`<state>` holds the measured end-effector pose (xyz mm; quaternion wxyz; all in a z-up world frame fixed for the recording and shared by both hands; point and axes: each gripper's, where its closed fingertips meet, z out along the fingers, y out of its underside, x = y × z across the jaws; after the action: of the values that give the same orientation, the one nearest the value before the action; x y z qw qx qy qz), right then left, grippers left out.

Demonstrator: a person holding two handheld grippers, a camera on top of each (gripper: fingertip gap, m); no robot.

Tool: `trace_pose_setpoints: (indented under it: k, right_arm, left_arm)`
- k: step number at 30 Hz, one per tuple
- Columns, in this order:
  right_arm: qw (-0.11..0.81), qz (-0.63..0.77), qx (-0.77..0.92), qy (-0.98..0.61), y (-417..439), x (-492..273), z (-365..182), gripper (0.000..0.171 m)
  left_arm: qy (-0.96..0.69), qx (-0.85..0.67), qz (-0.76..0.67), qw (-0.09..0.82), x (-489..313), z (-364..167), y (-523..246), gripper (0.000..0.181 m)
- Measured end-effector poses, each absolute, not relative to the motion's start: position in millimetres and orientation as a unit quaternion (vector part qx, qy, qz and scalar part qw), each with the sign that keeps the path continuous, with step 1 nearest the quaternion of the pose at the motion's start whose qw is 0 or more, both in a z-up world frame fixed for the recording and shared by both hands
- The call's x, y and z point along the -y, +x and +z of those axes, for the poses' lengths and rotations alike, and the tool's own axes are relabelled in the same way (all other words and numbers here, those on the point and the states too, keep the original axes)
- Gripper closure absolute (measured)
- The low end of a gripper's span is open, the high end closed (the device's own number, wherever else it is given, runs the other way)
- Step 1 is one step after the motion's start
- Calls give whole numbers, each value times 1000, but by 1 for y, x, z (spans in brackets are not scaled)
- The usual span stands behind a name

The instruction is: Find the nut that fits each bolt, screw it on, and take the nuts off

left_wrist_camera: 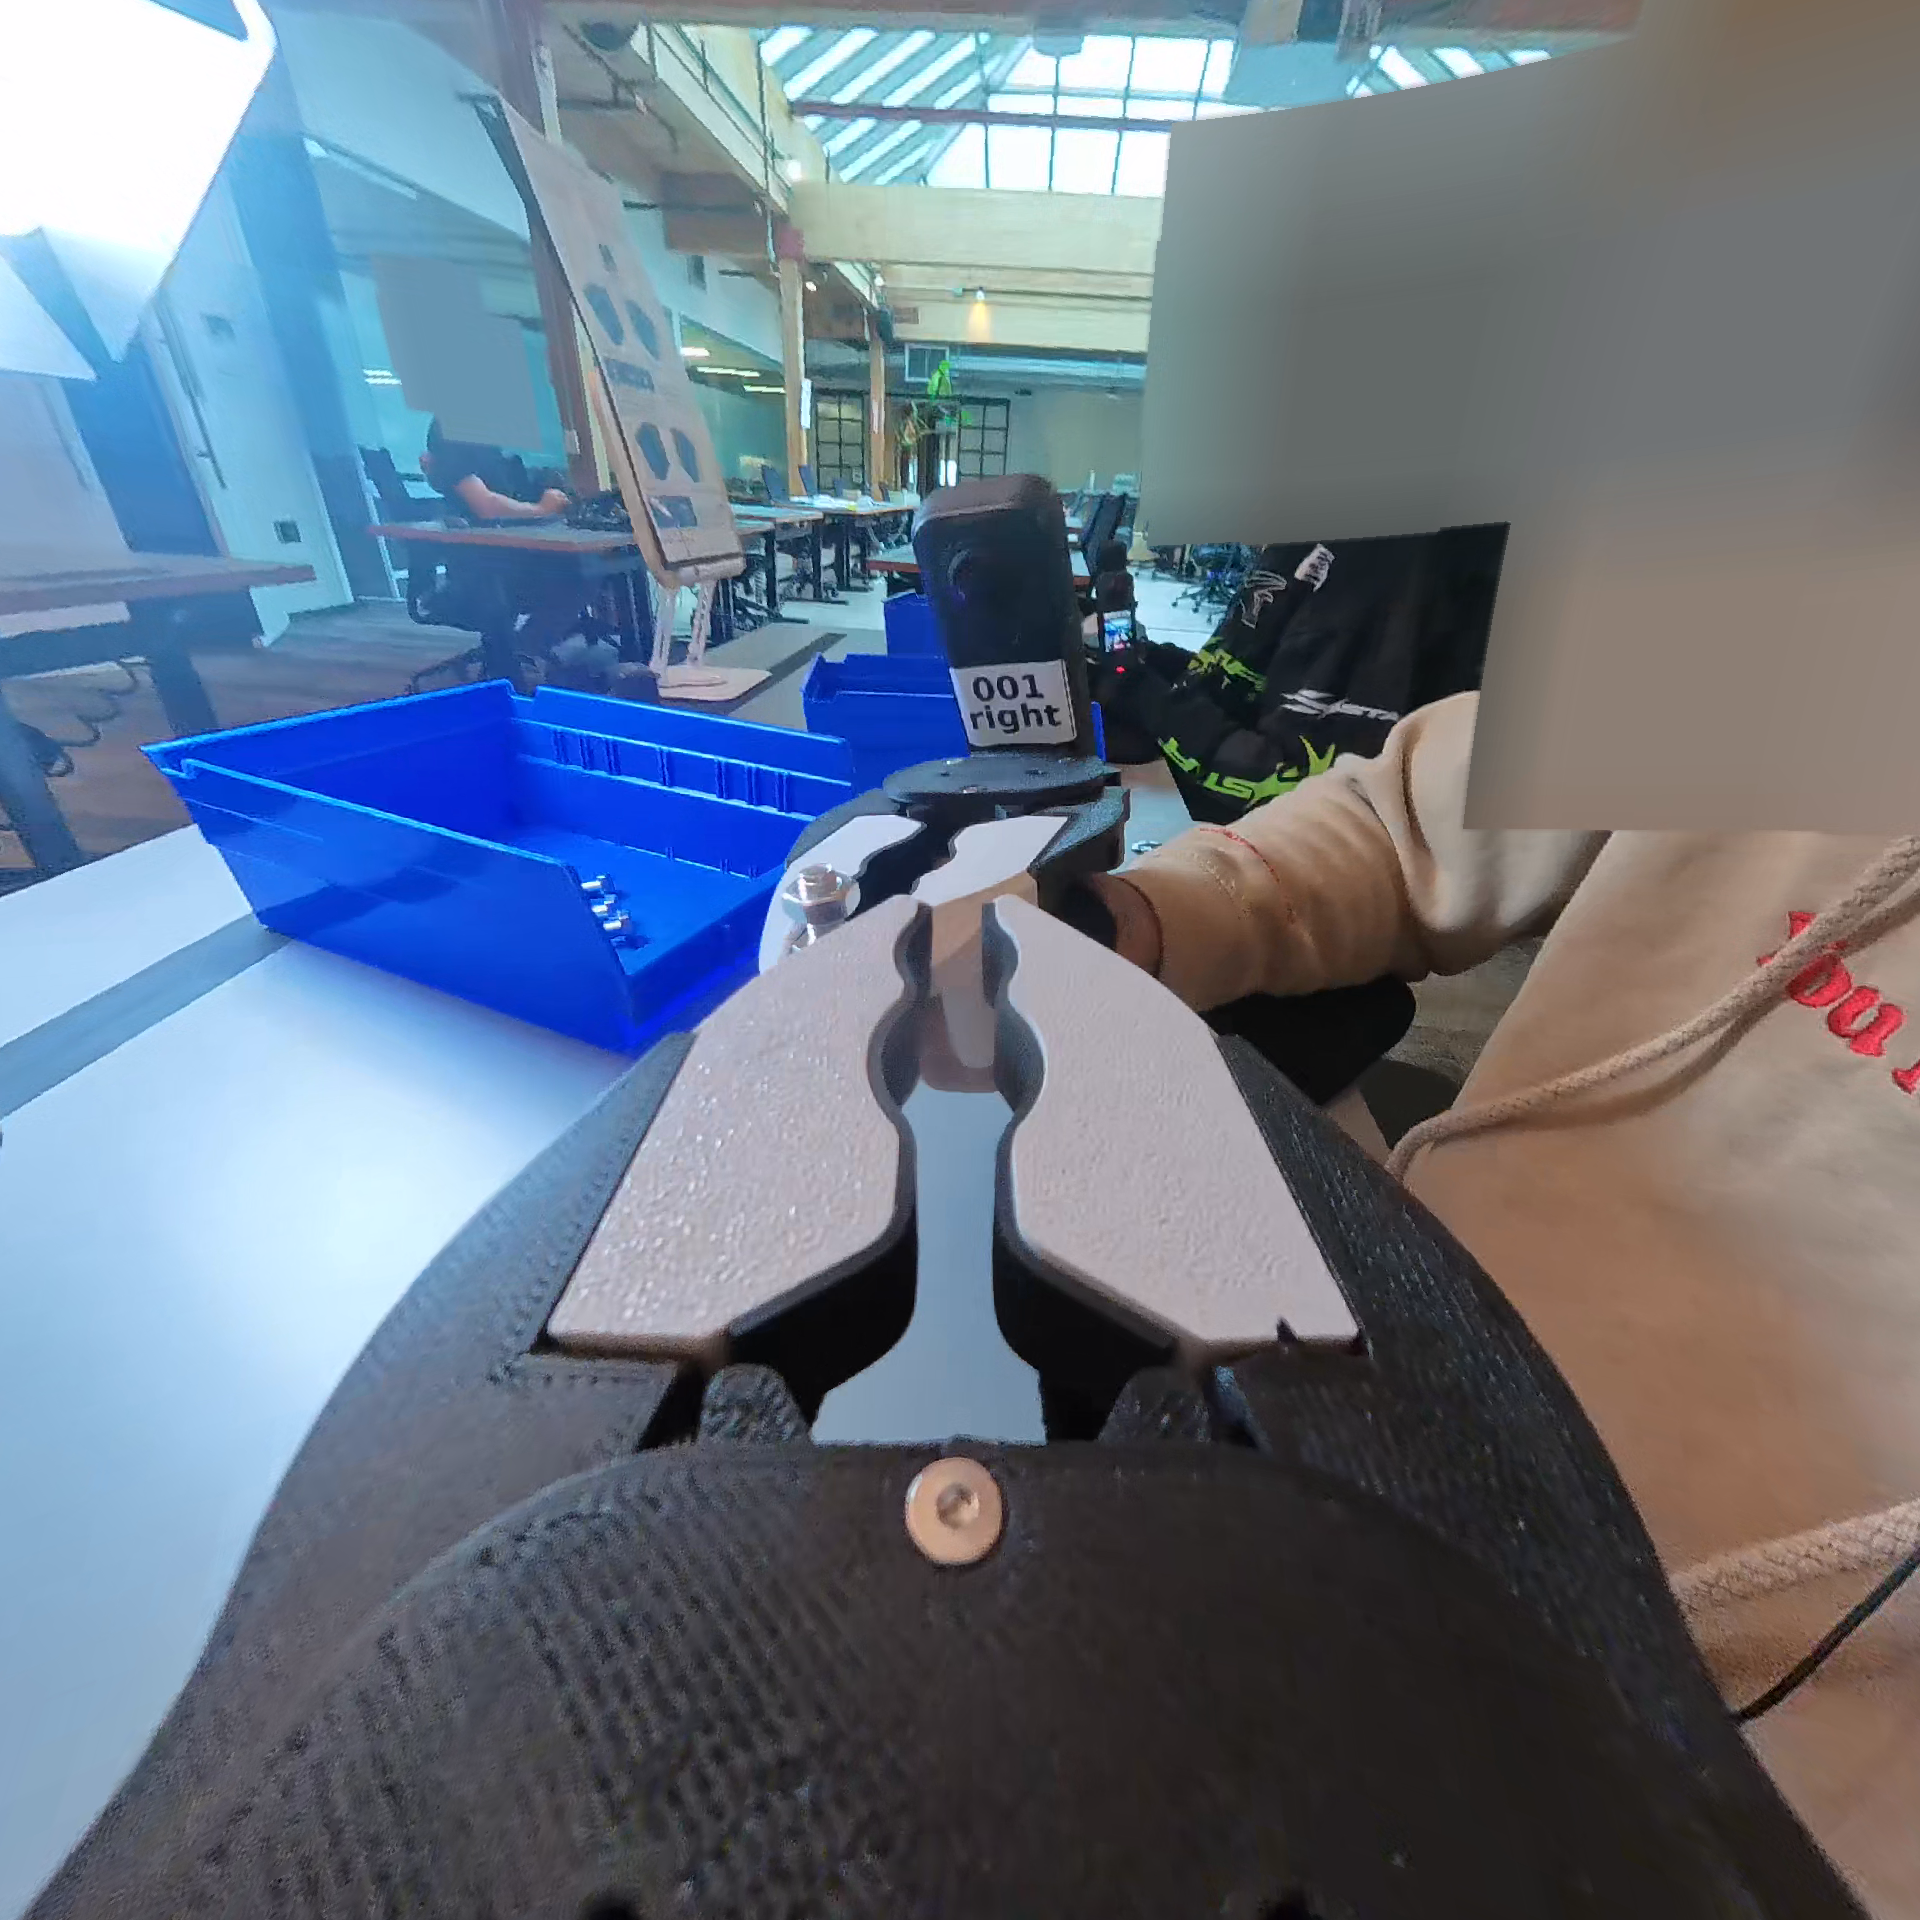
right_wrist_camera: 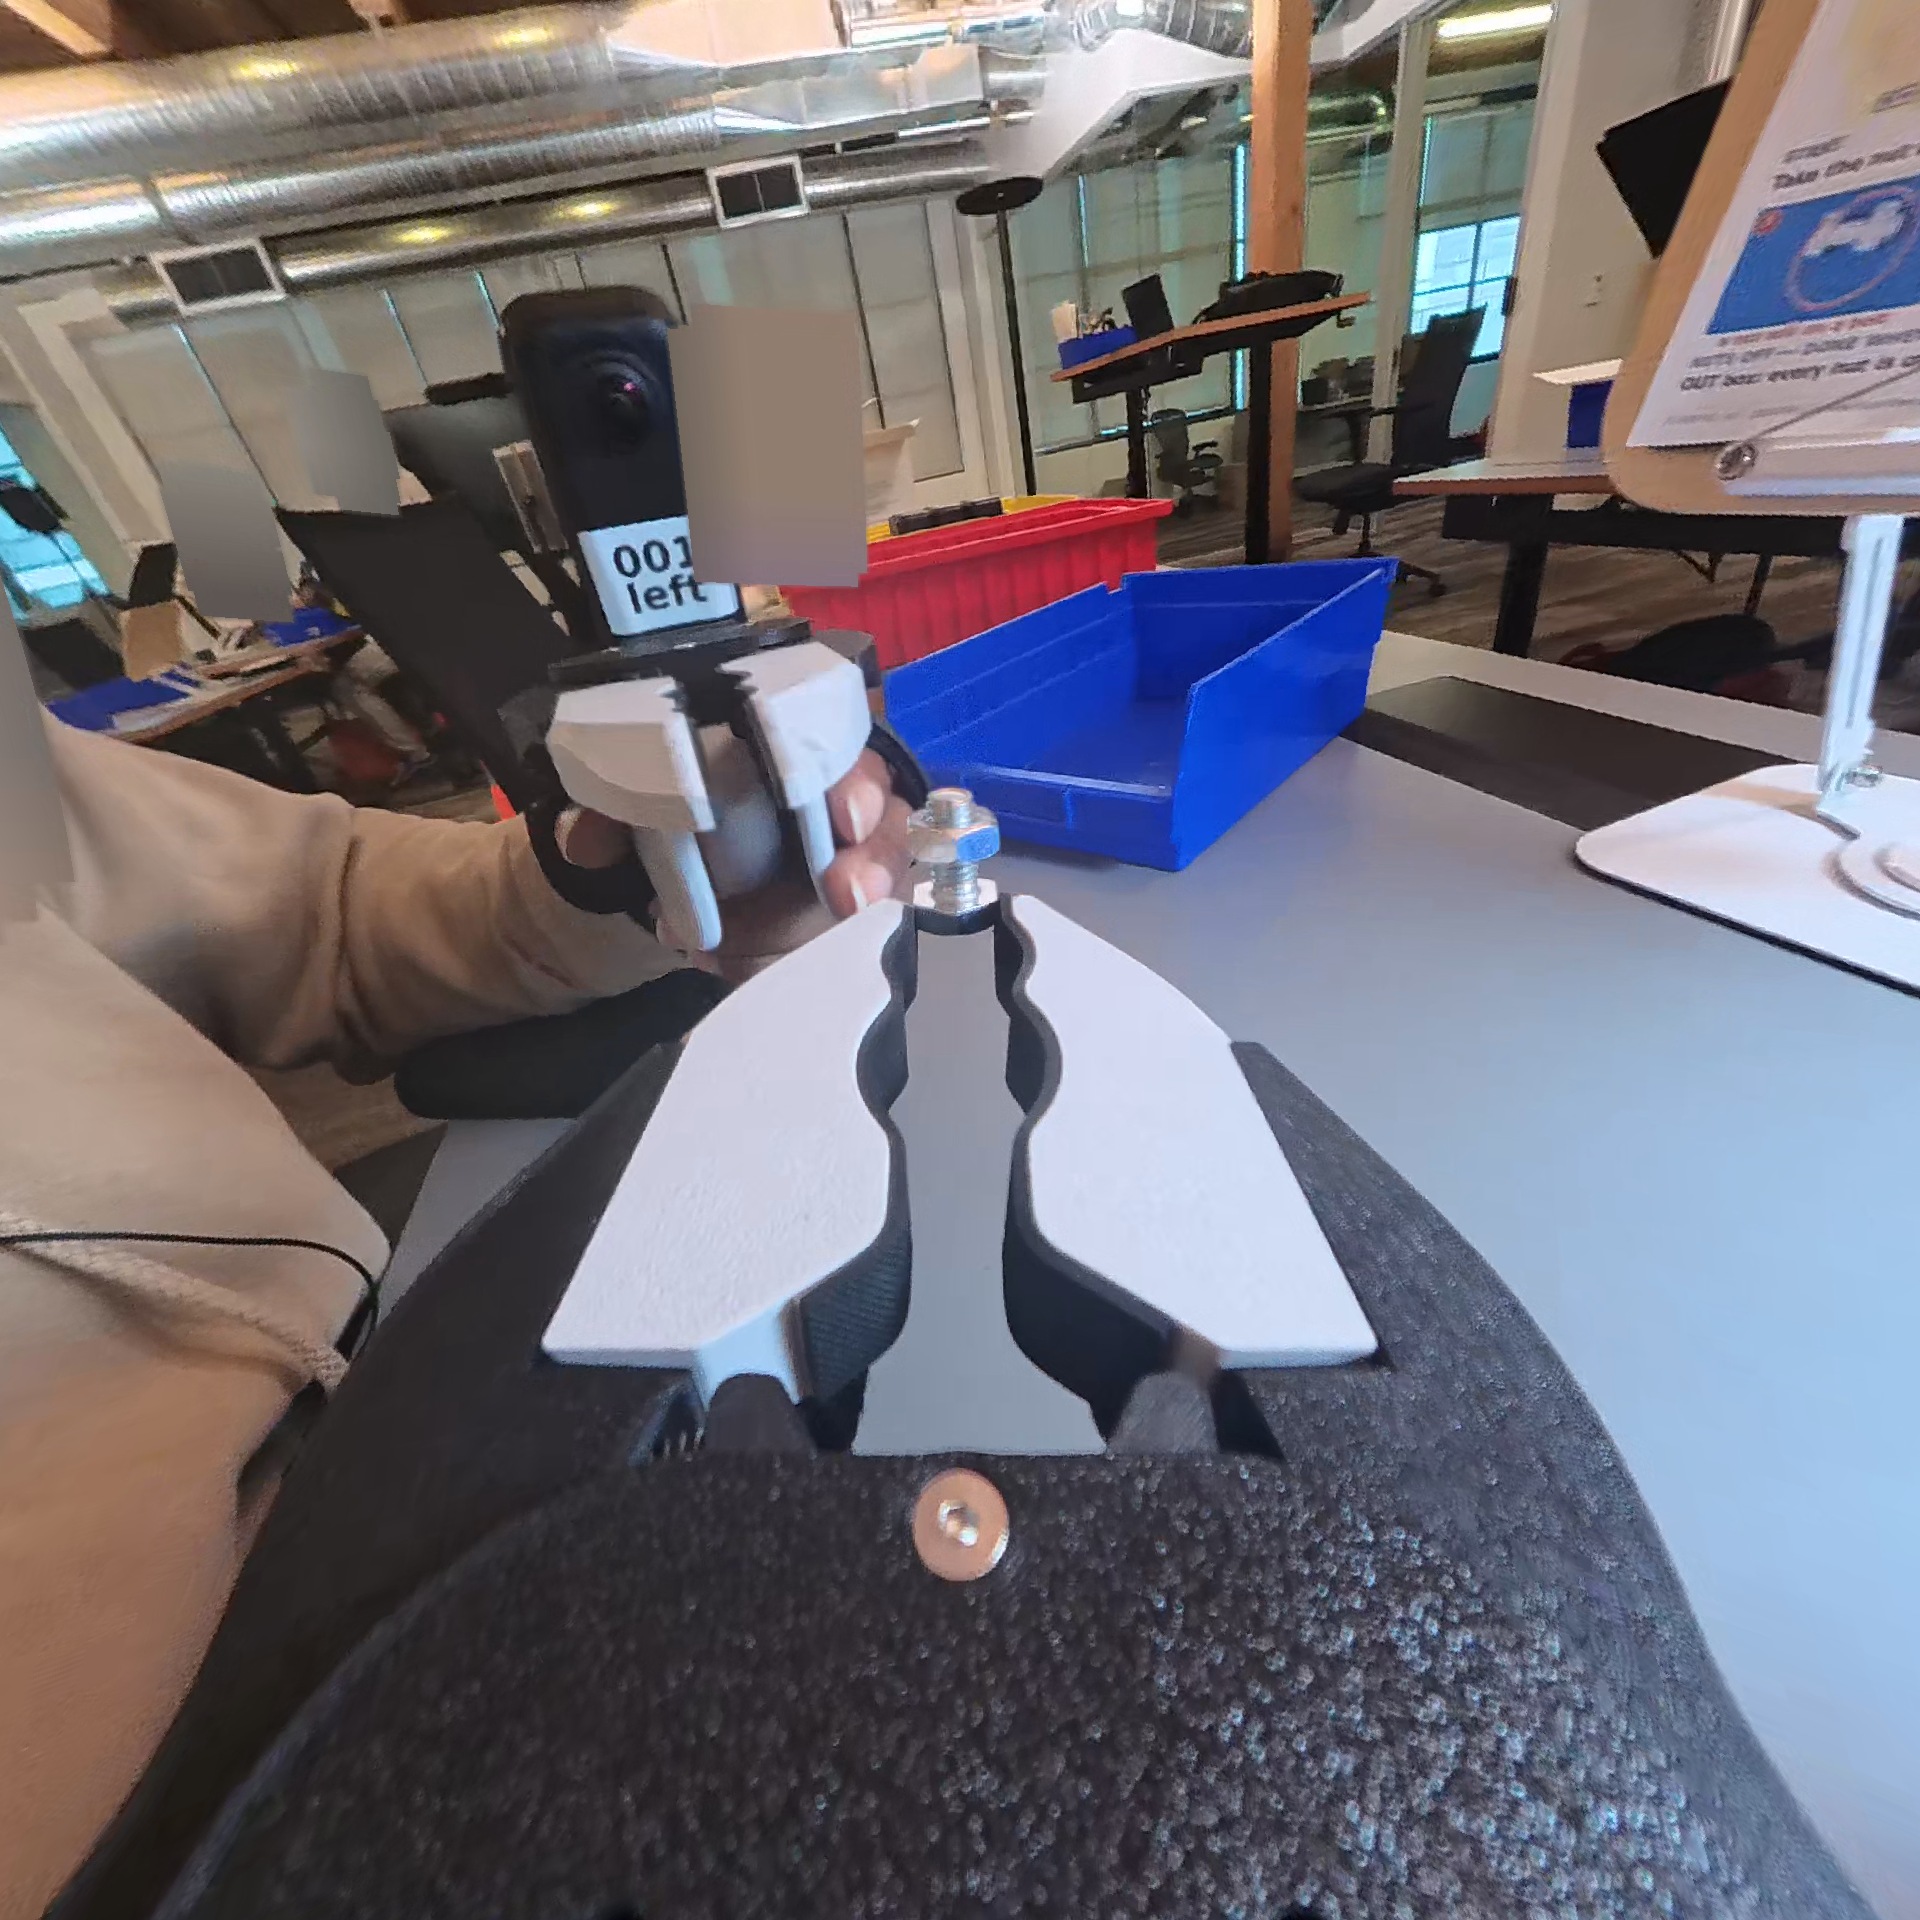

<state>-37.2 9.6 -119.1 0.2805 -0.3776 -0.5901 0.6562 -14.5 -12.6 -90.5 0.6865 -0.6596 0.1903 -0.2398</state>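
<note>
fingers (left_wrist_camera: 1164, 1143) of the left gripper (left_wrist_camera: 951, 914) sit narrow and empty, leaving the silver threaded bolt (left_wrist_camera: 816, 914) to its partner. right view: right gripper (right_wrist_camera: 956, 914) pinches the bolt upright, presenting its silver hex nut (right_wrist_camera: 953, 831) for turning.

Red bin (right_wrist_camera: 977, 582) behind, sign on white stand (right_wrist_camera: 1787, 665), grey table (right_wrist_camera: 1507, 1091), distant desks and chairs

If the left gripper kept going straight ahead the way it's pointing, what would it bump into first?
Probably the right gripper, which sits just past the left gripper fingertips and holds a bolt with a nut. How far apart they are is hard to judge; the blue bin lies off to one side.
</note>
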Motion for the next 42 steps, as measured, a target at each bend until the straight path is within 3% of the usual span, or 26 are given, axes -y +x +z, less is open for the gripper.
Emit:
trace_pose_setpoints:
  k: [6,9,11,14,19,22,23,24,32,34,36,42]
  right_arm:
    - [265,658,606,-361,-35,5,-123,157]
    - [266,657,604,-364,-36,4,-123,157]
    - [274,656,592,-380,-38,-7,-121,157]
    - [272,660,585,-384,-38,-12,-119,157]
    - [259,658,607,-362,-35,5,-123,157]
    - [263,655,607,-365,-36,3,-123,157]
    - [269,654,603,-369,-37,-1,-122,157]
    - [274,653,597,-377,-38,-5,-121,157]
    - [264,659,599,-370,-36,0,-121,157]
    - [264,657,600,-372,-37,0,-122,157]
    - [274,654,590,-387,-40,-9,-122,157]
    - [277,652,591,-386,-39,-9,-121,157]
  left_arm:
    - [-685,-163,-203,680,-1,-102,-23,147]
    - [-684,-177,-208,676,2,-102,-17,149]
    - [-670,-201,-235,675,12,-96,-11,176]
    - [-670,-199,-220,681,10,-94,-14,172]
    - [-690,-162,-196,678,-2,-104,-23,151]
    - [-693,-174,-197,671,0,-104,-18,150]
    - [-690,-178,-204,672,3,-102,-18,157]
    - [-676,-194,-224,675,9,-97,-14,178]
    - [-688,-159,-188,683,-3,-102,-23,145]
    - [-686,-170,-196,679,-1,-102,-17,148]
    - [-675,-196,-221,676,9,-97,-9,175]
    - [-681,-152,-189,691,-1,-96,-24,152]
